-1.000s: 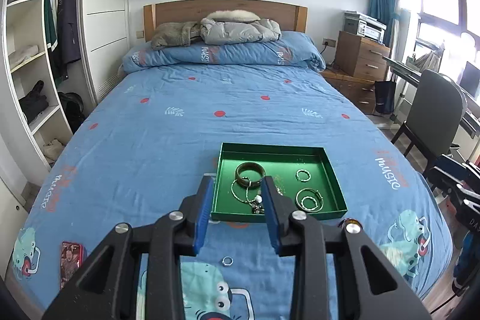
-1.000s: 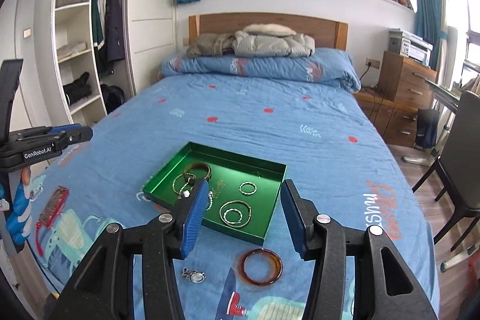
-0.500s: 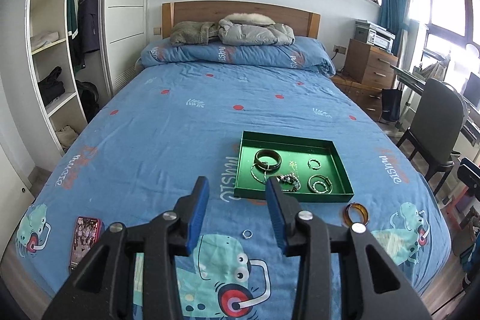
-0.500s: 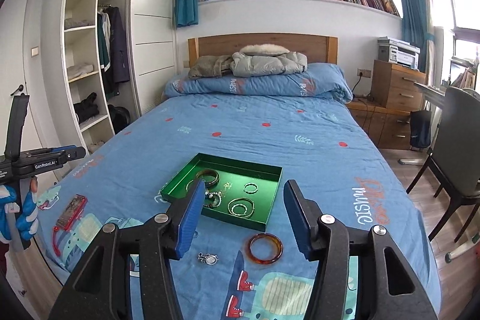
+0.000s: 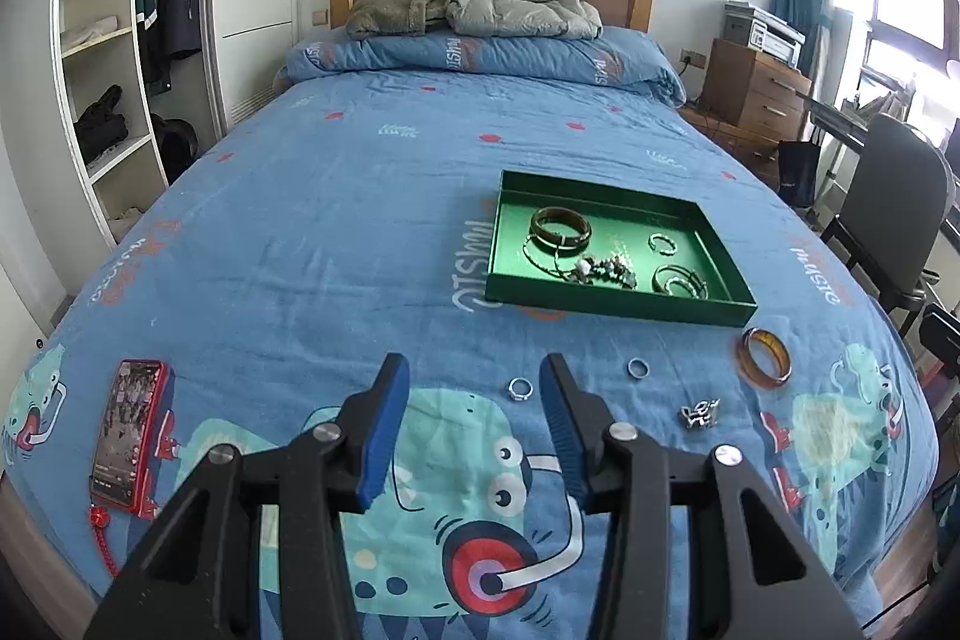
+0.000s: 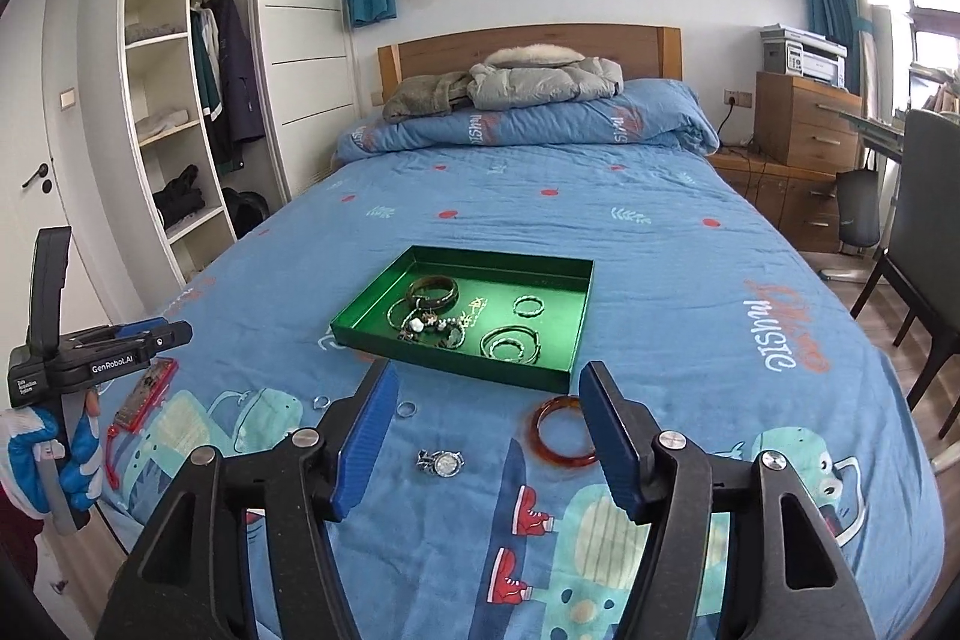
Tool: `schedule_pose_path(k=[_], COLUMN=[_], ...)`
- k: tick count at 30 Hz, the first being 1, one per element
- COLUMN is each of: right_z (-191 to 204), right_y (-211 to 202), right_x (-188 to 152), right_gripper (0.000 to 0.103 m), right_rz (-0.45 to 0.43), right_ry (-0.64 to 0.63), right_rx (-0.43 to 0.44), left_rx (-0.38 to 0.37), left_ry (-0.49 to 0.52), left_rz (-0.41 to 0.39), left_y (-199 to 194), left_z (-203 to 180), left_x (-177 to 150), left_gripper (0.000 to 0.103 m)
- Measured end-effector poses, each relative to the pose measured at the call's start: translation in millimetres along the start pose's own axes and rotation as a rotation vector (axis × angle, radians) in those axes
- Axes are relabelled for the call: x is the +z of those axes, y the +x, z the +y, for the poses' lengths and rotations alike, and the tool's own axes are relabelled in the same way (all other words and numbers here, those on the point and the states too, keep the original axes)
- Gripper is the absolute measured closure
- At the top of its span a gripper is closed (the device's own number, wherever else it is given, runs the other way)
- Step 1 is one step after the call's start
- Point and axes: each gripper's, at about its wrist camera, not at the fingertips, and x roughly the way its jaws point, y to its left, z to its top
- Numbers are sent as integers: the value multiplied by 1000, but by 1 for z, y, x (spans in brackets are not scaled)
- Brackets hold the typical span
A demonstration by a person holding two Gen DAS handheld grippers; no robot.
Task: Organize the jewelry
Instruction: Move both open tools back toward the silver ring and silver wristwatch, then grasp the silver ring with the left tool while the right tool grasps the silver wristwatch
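A shallow green tray lies on the blue cartoon-print bed, toward the foot end. Inside it sit a dark brown bangle at the far left, a thin silver hoop just beside and below it, a tangle of beaded jewelry in the middle, a small silver ring at the far right and a pair of stacked silver bangles at the near right.

Loose pieces lie on the bedspread in front of the tray: an amber bangle, a plain ring, a ring with a setting and a small silver charm cluster.

The left hand-held gripper hangs over the bedspread with its blue-padded jaws opening and nothing between them; the set ring lies just inside its right finger. The right hand-held gripper is likewise opening and empty, framing the tray's near edge, with the amber bangle just beside its right finger.

The left wrist view shows a red-cased phone lying flat near the bed's left edge, its screen readable as lit. The right wrist view shows instead the person's gloved hand gripping the left tool's handle at the far left, and it reveals the charm cluster as a small watch-like piece with a round face. It also shows the tray turned at an angle.
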Motion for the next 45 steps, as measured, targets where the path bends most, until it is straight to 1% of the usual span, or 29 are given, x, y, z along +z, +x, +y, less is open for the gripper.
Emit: schedule_pose_path(k=[1, 4, 11, 15, 19, 23, 28, 32, 35, 40, 43, 45], right_z=[2, 8, 24, 34, 39, 38, 38, 40, 42, 43, 44, 45], right_y=[8, 29, 86, 111, 127, 141, 154, 162, 167, 173, 175, 176], right_x=[-6, -23, -62, -78, -88, -95, -98, -98, -98, -94, -93, -93], right_gripper=[40, 34, 34, 34, 34, 34, 34, 44, 48, 53, 55, 57], right_rz=[4, 21, 107, 149, 164, 177, 199, 218, 227, 240, 243, 245], right_ry=[4, 8, 14, -20, -39, -43, -43, -54, -64, -70, -75, -81], right_rx=[5, 5, 28, 20, 1, -16, -23, -33, -43, -56, -62, -64], left_rx=[-6, -28, -84, -103, -105, -86, -75, -63, -56, -49, -47, -46], left_ry=[3, 6, 26, 39, 45, 55, 67, 76, 76, 76, 73, 71], left_rz=[7, 36, 103, 114, 125, 140, 141, 138, 137, 134, 132, 132], left_y=[7, 28, 80, 101, 120, 138, 149, 154, 156, 159, 160, 160], left_z=[1, -1, -11, -17, -20, -21, -23, -26, -27, -28, -27, -26], left_x=[-7, -21, -44, -48, -48, -48, -49, -50, -49, -47, -48, -48], left_gripper=[60, 60, 60, 60, 60, 60, 61, 61, 61, 66, 72, 79])
